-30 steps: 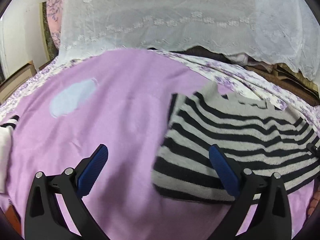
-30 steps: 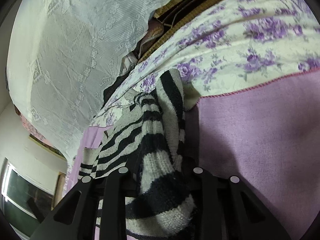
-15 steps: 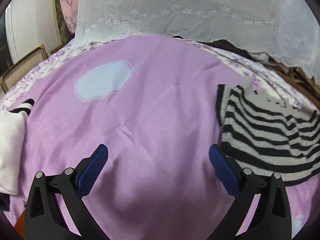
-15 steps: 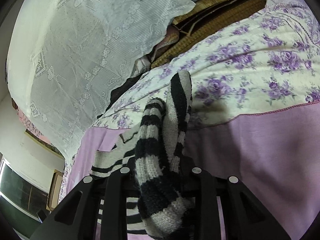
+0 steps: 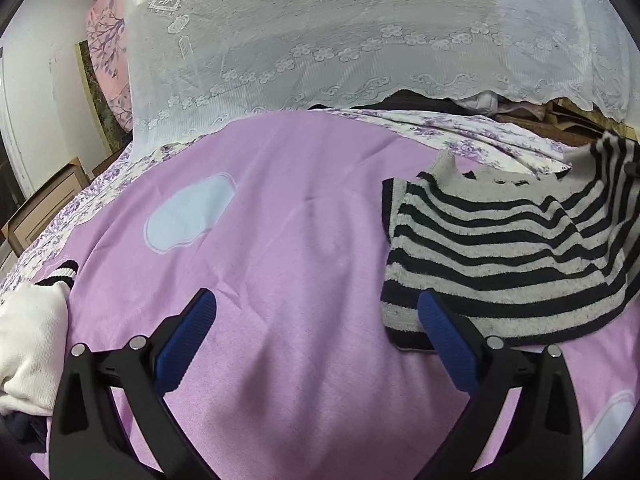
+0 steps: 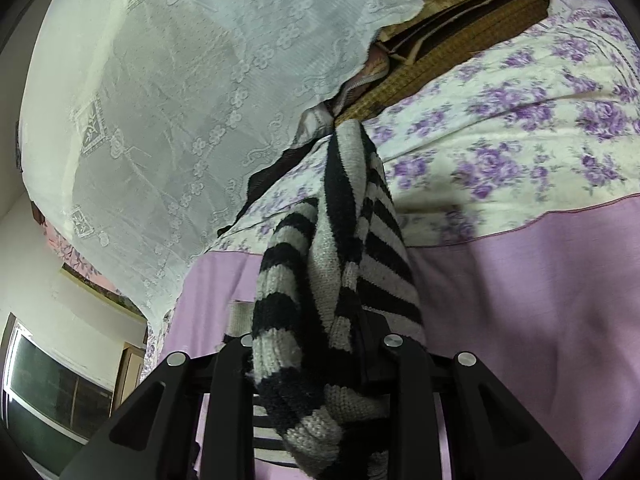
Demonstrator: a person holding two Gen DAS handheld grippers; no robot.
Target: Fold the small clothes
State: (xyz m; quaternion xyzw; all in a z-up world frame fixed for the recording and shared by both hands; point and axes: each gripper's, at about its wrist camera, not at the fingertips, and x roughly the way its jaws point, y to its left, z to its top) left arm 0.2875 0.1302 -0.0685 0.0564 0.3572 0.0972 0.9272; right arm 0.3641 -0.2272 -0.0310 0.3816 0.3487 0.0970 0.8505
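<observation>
Spread across the bed: a lilac blanket [image 5: 304, 240], bearing a pale blue patch [image 5: 188, 216] to the left of the striped sweater [image 5: 500, 256]. Further left of the sweater, at the blanket's edge, a bunched white garment [image 5: 28, 344] with a black-and-white ribbed cuff. Beyond the sweater, a floral purple sheet [image 5: 472, 136], then a white lace cloth [image 5: 360, 32] draped over stacked things. Lying mostly flat on the blanket's right side, the sweater, with its far right corner lifted off the bed. Hovering low over bare blanket just left of the sweater's near hem: left gripper [image 5: 316, 320], blue pads wide apart, nothing between them, right pad overlapping the hem in view. Tilted downward toward the floral sheet: right gripper [image 6: 316, 364], fingers drawn close and clamped on a bunched fold of the sweater [image 6: 332, 280], knit hanging over and hiding the pads.
</observation>
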